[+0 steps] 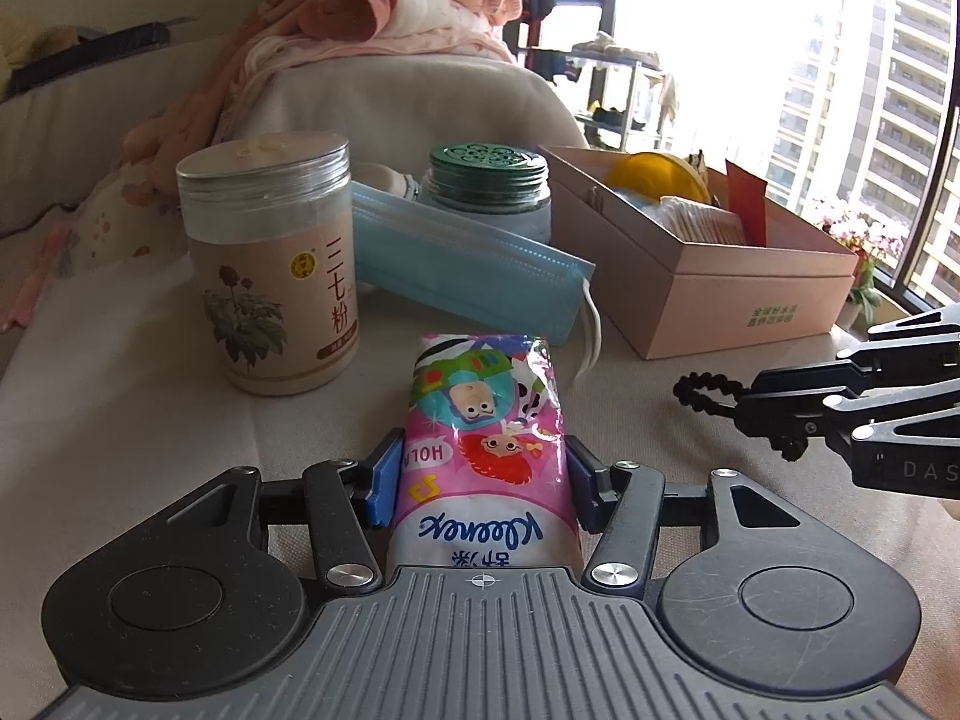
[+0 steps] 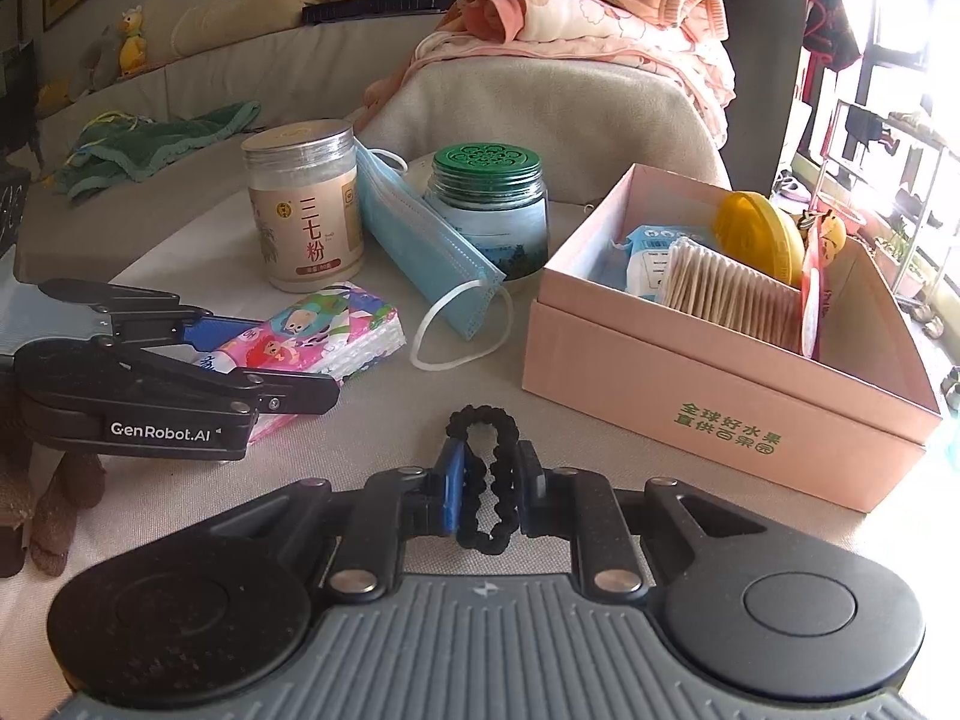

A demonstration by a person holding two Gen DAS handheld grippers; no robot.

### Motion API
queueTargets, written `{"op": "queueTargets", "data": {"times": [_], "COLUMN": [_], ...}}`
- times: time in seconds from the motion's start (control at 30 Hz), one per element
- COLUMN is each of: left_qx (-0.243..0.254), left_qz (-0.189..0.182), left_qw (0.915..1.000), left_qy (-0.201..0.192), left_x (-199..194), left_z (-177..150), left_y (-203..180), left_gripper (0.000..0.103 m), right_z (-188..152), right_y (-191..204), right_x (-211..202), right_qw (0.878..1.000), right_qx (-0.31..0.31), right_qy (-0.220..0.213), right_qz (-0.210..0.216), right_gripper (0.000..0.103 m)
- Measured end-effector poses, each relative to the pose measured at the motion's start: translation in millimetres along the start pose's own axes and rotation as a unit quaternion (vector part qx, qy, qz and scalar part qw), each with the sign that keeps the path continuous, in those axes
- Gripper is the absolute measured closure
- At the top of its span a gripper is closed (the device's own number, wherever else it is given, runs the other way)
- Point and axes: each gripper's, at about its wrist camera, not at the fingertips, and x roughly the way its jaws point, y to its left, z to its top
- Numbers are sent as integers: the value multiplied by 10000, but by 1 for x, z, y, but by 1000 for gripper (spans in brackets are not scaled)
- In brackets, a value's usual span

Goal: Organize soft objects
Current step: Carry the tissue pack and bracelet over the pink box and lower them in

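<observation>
The left wrist view shows the left gripper [image 1: 480, 468] squeezing a soft, light tissue pack [image 1: 486, 450] by its sides on the table [image 1: 120, 420]. The right gripper [image 2: 489, 486] pinches a stretchy black hair tie [image 2: 486, 480] near the pink box [image 2: 720, 396].

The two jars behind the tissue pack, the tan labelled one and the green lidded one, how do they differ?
The tan-labelled jar is taller, with a plain silver lid; the green-lidded jar is squatter, its lid pierced with holes. The tan-labelled jar's label carries red characters, the green-lidded jar's a blue picture. The blue face mask leans against the green-lidded jar and only passes beside the tan-labelled jar. Both stand upright, lids on.
</observation>
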Motion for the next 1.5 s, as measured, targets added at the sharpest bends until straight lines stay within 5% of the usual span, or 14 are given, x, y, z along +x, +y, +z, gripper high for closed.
{"op": "queueTargets", "data": {"times": [0.43,0.6,0.77,0.9,1.03,1.17,1.27,1.4,1.5], "left_qx": [388,715,1568,1869,1725,1332,1096,806,991], "left_qz": [262,-412,-1287,-1408,-1257,-1224,-1539,-1919,-1626], "left_qw": [9989,9965,9790,9720,9747,9802,9794,9779,9810], "left_qy": [4,140,218,-214,-666,-804,-709,-192,379], "left_x": [-6,-28,-60,-82,-84,-61,-27,38,95], "left_z": [-3,-16,-20,3,47,104,146,182,182], "left_y": [-18,-52,-106,-131,-139,-145,-158,-177,-185], "left_gripper": [48,48,49,48,48,48,48,47,46], "right_z": [-29,-39,-46,-46,-43,-43,-45,-49,-52], "right_y": [-34,-50,-68,-75,-78,-81,-85,-93,-99], "right_x": [-59,-88,-124,-157,-178,-185,-176,-156,-144], "right_qw": [9986,9970,9948,9911,9863,9835,9836,9844,9854], "right_qx": [324,477,706,807,869,926,1026,1204,1265], "right_qy": [-185,-302,-455,-834,-1234,-1440,-1402,-1208,-1062], "right_qz": [-388,-523,-570,-659,-661,-586,-492,-427,-411], "right_gripper": [86,86,86,86,86,86,86,86,86]}}
